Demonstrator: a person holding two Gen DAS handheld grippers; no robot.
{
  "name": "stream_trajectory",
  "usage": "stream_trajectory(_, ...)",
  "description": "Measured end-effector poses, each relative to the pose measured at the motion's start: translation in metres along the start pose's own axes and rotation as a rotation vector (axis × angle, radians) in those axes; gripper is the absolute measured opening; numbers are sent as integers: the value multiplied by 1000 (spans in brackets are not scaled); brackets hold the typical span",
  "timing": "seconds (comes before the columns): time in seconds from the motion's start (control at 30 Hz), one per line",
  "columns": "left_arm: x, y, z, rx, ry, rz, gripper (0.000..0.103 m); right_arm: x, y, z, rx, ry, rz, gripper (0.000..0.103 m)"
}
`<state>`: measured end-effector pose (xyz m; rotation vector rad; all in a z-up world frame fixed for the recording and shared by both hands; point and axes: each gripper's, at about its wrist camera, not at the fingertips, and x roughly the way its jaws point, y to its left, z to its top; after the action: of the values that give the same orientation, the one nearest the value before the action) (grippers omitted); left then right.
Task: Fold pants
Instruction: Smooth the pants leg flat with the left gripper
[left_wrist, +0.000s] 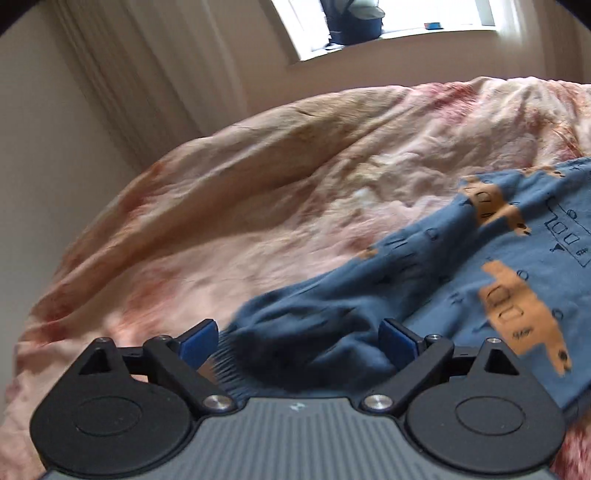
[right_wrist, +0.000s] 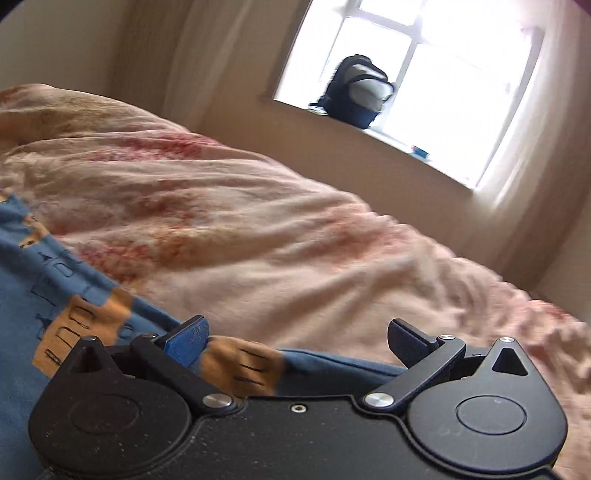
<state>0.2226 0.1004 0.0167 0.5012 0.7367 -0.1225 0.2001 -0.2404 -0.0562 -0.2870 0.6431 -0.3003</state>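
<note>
Lying on the rumpled pink floral duvet (left_wrist: 258, 206), blue cotton pants with orange vehicle prints (left_wrist: 498, 266). Left gripper (left_wrist: 299, 343): jaws wide, bunched ribbed cuff between them. Right gripper (right_wrist: 299, 343): jaws wide, hem edge between. Best to close both squarely on the fabric before lifting.

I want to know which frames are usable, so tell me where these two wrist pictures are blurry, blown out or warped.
Left wrist view: motion blur smears the blue pants near the left gripper; the bedspread bows from fisheye distortion. Right wrist view: the window is blown out to white, leaving the backpack dim against it; the bedspread at lower right is smeared.
</note>
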Motion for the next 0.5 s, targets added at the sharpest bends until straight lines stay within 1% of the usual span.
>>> stream_trajectory(0.07, -21, 13, -8, -43, -27, -4, 103, -30, 9, 0, -13, -11, 59, 102)
stream_trajectory(0.1, -26, 19, -13, -72, -18, -10, 103, -46, 17, -2, -19, -23, 104, 102)
stream_trajectory(0.17, -21, 27, -18, -157, 35, -38, 103, -71, 39, -8, -56, -34, 177, 102)
stream_trajectory(0.23, -13, 37, -27, -279, 82, -75, 103, -82, 63, -17, -87, -13, 237, 102)
stream_trajectory(0.27, -8, 40, -33, -330, 124, -99, 103, -83, 73, -22, -95, 17, 263, 102)
stream_trajectory(0.3, -3, 43, -38, -357, 174, -114, 99, -80, 82, -28, -106, 70, 279, 102)
stream_trajectory(0.33, 2, 42, -42, -366, 232, -110, 97, -77, 88, -33, -110, 133, 285, 102)
stream_trajectory(0.37, 5, 40, -47, -357, 271, -105, 96, -74, 88, -39, -87, 178, 292, 102)
stream_trajectory(0.4, 4, 39, -52, -343, 281, -101, 96, -75, 84, -44, -54, 194, 302, 102)
stream_trajectory(0.47, -8, 42, -59, -335, 281, -73, 97, -81, 77, -42, -46, 215, 318, 102)
stream_trajectory(0.5, -17, 44, -60, -344, 266, -64, 97, -87, 73, -41, -33, 195, 308, 102)
